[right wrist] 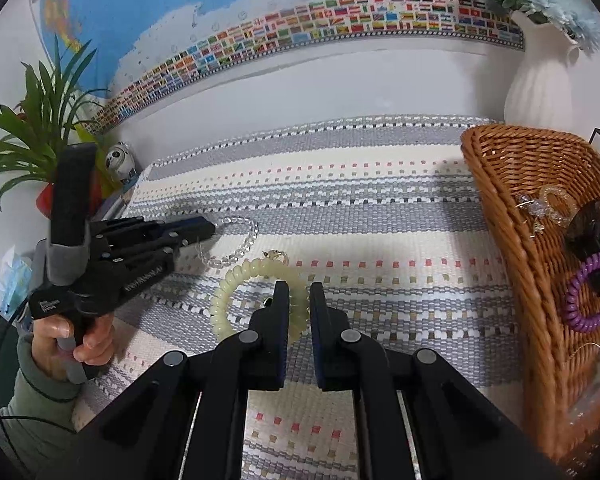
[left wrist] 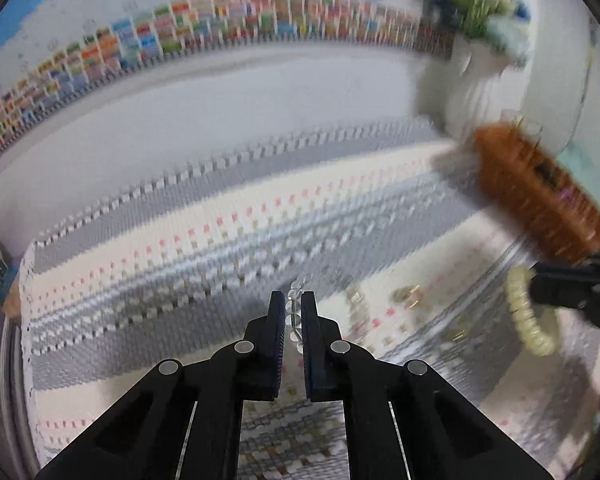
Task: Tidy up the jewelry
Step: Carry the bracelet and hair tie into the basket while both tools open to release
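the right tool is clenched on a pale yellow spiral coil bracelet just above the woven striped mat. further left, the left tool pinches a clear glass bead bracelet; either thin grip may slip before the far wicker basket.

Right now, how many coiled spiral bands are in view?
2: a pale yellow coiled spiral band in the right gripper; a purple coiled spiral band inside the wicker basket. Others may be hidden.

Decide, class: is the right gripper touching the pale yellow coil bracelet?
Touching: in the right wrist view, the right gripper has its jaws closed on the pale yellow coil bracelet.
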A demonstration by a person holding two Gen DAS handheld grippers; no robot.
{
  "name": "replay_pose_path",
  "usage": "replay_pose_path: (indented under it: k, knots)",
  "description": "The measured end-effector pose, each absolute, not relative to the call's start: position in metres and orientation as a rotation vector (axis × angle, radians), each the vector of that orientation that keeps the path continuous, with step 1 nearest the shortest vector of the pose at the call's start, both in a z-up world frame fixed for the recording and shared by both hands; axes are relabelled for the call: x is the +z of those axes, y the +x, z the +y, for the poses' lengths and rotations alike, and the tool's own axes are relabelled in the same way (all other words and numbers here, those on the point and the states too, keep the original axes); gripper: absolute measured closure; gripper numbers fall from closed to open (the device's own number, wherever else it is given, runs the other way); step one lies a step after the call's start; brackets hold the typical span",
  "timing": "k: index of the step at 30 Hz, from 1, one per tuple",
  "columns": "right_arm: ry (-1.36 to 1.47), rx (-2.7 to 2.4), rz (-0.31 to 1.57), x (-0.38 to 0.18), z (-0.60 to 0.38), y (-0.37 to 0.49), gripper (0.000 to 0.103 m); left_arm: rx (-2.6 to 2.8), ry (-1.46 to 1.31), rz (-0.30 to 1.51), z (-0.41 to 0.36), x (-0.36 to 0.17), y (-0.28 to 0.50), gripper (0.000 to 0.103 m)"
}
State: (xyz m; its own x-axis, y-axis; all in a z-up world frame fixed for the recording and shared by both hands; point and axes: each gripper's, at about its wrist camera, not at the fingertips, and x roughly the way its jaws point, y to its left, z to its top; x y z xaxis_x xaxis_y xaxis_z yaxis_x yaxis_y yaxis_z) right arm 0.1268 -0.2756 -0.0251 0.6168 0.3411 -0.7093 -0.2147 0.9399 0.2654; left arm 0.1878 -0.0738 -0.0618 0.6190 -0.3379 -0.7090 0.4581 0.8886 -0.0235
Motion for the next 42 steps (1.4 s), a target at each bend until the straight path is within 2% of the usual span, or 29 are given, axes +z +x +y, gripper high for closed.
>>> replay_pose_path:
  k: [12, 24, 33, 42]
  knots:
    - [0.159, 0.254, 0.747, 0.021, -0.311, 0.094, 0.091, -0.639, 0.071, 0.661, -0.07, 0.001, 0.155, 0.096]
    - [0.193, 0.125, 0.659, 0.056, -0.384, 0.047, 0.091, -0.787, 0.178, 0.61, -0.177, 0.053, 0.128, 0.096]
    - [0.24, -0.033, 0.695, 0.045, -0.446, 0.033, 0.091, -0.912, 0.214, 0.635, -0.272, 0.056, 0.124, 0.096]
    - [0.253, -0.165, 0.776, 0.006, -0.479, 0.048, 0.091, -0.984, 0.212, 0.725, -0.332, 0.021, 0.136, 0.096]
